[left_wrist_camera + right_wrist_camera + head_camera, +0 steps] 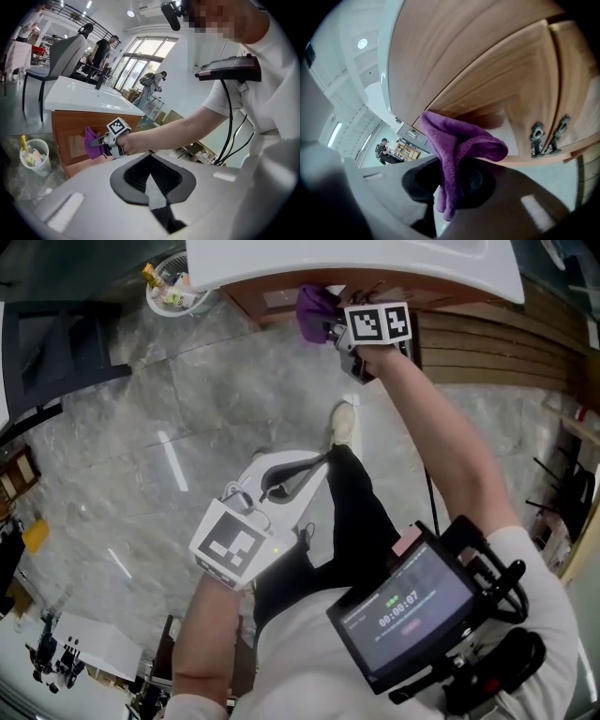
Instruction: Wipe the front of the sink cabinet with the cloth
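The purple cloth (pixel 317 310) is bunched in my right gripper (pixel 330 330), which is shut on it and holds it against the wooden front of the sink cabinet (pixel 281 298), just under the white sink top (pixel 356 263). In the right gripper view the cloth (pixel 457 150) hangs out of the right gripper (pixel 454 180) and touches the cabinet door (pixel 487 61), left of two metal handles (pixel 546 136). My left gripper (pixel 314 465) is held low by the person's leg, shut and holding nothing. From the left gripper view I see the cloth (pixel 91 143) on the cabinet (pixel 65 131).
A small bin (pixel 173 287) with rubbish stands on the marble floor left of the cabinet. Wooden slats (pixel 487 352) run along the wall to the right. The person's shoe (pixel 344 423) is close to the cabinet's foot. A screen device (pixel 403 606) hangs at the chest.
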{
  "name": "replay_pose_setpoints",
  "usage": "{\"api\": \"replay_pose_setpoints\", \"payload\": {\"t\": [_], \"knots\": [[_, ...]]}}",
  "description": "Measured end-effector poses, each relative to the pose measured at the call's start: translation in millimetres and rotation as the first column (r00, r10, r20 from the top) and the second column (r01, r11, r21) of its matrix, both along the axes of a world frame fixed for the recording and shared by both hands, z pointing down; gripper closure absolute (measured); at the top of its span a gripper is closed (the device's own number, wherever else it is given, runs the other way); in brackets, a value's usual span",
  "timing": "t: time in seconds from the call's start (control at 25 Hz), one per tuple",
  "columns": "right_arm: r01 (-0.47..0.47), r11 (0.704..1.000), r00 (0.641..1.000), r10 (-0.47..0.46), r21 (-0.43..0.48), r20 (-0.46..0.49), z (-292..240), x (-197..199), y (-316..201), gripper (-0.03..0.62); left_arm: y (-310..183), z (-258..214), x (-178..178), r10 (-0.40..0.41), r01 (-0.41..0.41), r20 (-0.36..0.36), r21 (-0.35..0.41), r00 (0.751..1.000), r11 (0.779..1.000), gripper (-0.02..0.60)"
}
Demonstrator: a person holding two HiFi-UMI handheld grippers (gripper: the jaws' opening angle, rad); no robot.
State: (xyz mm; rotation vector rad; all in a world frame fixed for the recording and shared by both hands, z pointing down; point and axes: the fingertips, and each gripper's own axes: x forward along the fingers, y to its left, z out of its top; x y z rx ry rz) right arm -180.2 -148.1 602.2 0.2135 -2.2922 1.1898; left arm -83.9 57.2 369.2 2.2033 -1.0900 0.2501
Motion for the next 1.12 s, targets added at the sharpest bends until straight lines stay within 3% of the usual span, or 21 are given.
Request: {"api": "replay_pose_setpoints", "payload": {"t": [0.32, 0.6, 1.12], "knots": [[-0.038, 0.999, 0.999, 0.038, 0.012, -0.005, -7, 47, -29, 0.534, -21, -3, 26, 0.077, -0.077, -0.013, 0.005, 0.997, 0.997, 0.578], [-0.077, 0.997, 0.997, 0.078, 0.012, -0.016, 3, 122, -78, 0.534, -64, 2, 83, 0.135, -0.135, -0.011, -0.003, 0.991, 0.991, 0.578], [-0.169, 0.985, 0.981, 0.173, 0.045, -0.092, 26, 242, -160, 0.534, -123, 12, 143, 0.196, -0.196, -0.003, -0.021, 0.981, 0.980, 0.578]]}}
